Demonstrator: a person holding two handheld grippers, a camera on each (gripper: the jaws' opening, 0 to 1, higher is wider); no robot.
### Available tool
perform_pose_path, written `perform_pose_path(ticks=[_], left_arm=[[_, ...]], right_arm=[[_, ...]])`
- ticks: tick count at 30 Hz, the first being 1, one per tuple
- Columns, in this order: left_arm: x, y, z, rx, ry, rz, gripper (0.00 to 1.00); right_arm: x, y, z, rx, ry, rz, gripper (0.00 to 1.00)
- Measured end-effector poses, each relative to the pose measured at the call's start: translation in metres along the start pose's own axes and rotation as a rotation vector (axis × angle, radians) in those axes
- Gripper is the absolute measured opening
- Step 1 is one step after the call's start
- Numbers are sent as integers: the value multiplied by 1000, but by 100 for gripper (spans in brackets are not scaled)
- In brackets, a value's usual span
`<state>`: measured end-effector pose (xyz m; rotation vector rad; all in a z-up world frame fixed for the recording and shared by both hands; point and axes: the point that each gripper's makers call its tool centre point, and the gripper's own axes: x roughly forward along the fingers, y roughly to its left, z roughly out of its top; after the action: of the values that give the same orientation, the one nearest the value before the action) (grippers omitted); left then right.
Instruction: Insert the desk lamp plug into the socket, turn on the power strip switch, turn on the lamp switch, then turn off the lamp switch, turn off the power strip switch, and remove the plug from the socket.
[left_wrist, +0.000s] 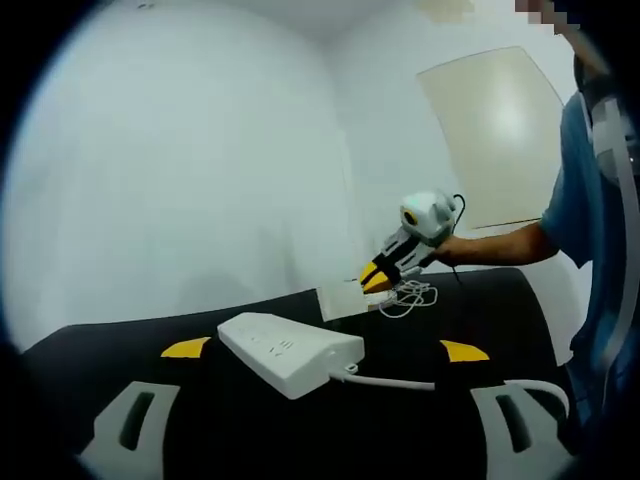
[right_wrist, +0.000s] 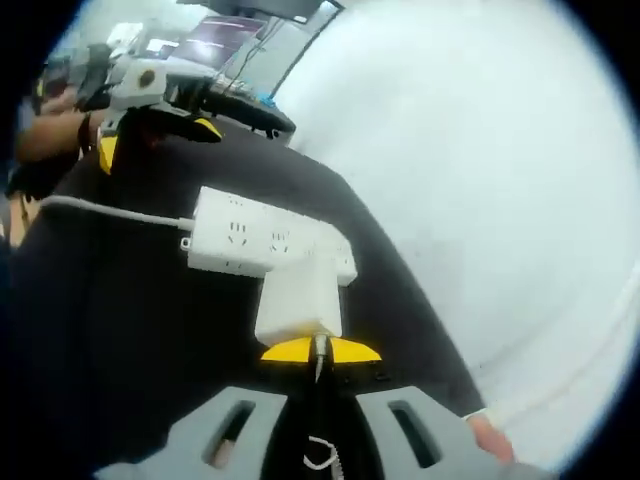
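The white power strip (left_wrist: 290, 350) lies on the black table (left_wrist: 120, 345), sockets up, with its cable (left_wrist: 395, 381) running right. My left gripper (left_wrist: 324, 350) stands wide open, one yellow tip on each side of the strip. Beyond it, my right gripper (left_wrist: 378, 277) holds the white lamp plug block (left_wrist: 345, 300), with coiled lamp cord (left_wrist: 410, 297) beside it. In the right gripper view, the yellow tips of my right gripper (right_wrist: 320, 351) are shut on the rear of the plug block (right_wrist: 300, 300), which points at the strip (right_wrist: 265, 243). Whether they touch is unclear. The left gripper (right_wrist: 155, 138) hovers past the strip.
A white wall (left_wrist: 200, 180) runs close behind the table's far edge. A pale door (left_wrist: 500, 130) is at the back right. A person in a blue shirt (left_wrist: 580, 180) stands at the table's right end. Other desks and screens (right_wrist: 230, 40) lie beyond the table.
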<state>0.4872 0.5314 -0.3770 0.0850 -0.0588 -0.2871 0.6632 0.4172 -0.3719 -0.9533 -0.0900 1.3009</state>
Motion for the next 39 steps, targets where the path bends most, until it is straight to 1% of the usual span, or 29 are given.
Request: perform_pose_path(ticks=[3, 4, 5, 9, 13, 17, 23, 26, 29, 31, 36, 39], left_arm=[[0, 1, -1, 0, 2, 0, 86], [0, 1, -1, 1, 2, 0, 86], [0, 1, 0, 1, 1, -1, 86], [1, 3, -2, -9, 9, 5, 85], [2, 3, -4, -6, 19, 5, 85], [1, 5, -4, -10, 15, 10, 85], [0, 9, -2, -30, 7, 26, 85], [0, 10, -3, -33, 10, 34, 85], [-1, 11, -3, -38, 13, 35, 85], [0, 10, -4, -43, 17, 31, 85], [0, 10, -4, -46, 19, 34, 84], [-1, 11, -4, -51, 18, 38, 84]], right_arm=[[-2, -1, 6, -51, -12, -18, 5], [-4, -4, 10, -88, -25, -41, 5], [-4, -4, 11, -100, -20, -42, 5], [-7, -4, 21, -175, -45, -64, 5], [-8, -3, 32, -231, -78, -77, 5], [-7, -5, 48, -264, -141, -94, 5], [1, -3, 61, -271, -197, -88, 5], [6, -1, 64, -269, -218, -86, 5], [8, 4, 67, -275, -234, -93, 5], [8, 4, 70, -268, -264, -114, 5], [14, 12, 69, -254, -293, -108, 5], [15, 16, 70, -256, -313, -120, 5]])
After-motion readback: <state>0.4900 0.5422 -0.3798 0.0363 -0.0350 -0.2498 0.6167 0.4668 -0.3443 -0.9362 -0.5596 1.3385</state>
